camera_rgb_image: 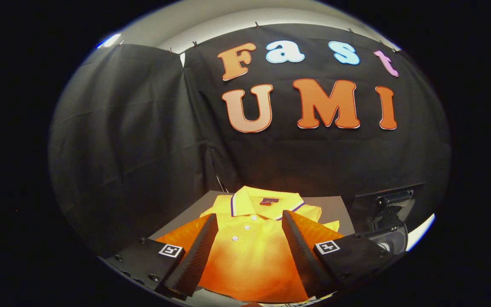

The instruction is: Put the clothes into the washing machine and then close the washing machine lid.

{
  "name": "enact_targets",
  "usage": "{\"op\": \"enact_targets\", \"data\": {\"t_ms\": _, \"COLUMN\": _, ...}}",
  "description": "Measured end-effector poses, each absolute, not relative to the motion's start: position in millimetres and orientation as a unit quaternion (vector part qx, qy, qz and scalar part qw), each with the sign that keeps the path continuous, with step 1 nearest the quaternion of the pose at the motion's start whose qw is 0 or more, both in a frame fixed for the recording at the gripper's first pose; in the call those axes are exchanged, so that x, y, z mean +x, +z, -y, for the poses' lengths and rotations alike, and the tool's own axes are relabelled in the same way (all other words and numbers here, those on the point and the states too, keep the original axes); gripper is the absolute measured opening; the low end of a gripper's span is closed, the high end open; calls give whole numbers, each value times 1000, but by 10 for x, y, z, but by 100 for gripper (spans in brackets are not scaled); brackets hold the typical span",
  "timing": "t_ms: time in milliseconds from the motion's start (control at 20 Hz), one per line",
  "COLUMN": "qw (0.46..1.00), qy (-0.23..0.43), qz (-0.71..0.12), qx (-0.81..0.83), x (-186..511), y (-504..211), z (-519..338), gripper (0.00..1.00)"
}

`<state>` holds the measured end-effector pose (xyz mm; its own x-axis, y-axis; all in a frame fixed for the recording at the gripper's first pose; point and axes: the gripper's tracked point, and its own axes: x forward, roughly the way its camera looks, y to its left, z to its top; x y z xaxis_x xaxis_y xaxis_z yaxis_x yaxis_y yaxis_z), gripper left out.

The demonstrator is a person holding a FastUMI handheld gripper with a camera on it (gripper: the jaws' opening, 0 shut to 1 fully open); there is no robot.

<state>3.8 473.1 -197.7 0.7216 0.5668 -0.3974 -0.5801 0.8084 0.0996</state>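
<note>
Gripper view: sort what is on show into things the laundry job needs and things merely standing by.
For the job:
- yellow polo shirt, lying flat, buttoned
- gripper, open, fingers spread above the shirt
- washing machine, partly seen, beyond the right finger

Standing by:
- grey tabletop under the shirt

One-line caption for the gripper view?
Open claw poised over a folded yellow polo shirt on the table, washing machine beside it.
</note>
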Motion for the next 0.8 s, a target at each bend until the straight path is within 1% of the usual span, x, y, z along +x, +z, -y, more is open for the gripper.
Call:
{"op": "enact_targets", "data": {"t_ms": 150, "qw": 921, "qy": 300, "qz": -246, "qx": -41, "x": 58, "y": -2315, "z": -4804, "gripper": 97}}
{"op": "enact_targets", "data": {"t_ms": 250, "qw": 922, "qy": 286, "qz": -256, "qx": -50, "x": 108, "y": -2468, "z": -4777, "gripper": 98}}
{"op": "enact_targets", "data": {"t_ms": 400, "qw": 919, "qy": 286, "qz": -266, "qx": -53, "x": 76, "y": -2587, "z": -4779, "gripper": 98}}
{"op": "enact_targets", "data": {"t_ms": 650, "qw": 910, "qy": 302, "qz": -281, "qx": -43, "x": 75, "y": -2669, "z": -4795, "gripper": 99}}
{"op": "enact_targets", "data": {"t_ms": 800, "qw": 902, "qy": 327, "qz": -277, "qx": -44, "x": 27, "y": -2662, "z": -4805, "gripper": 98}}
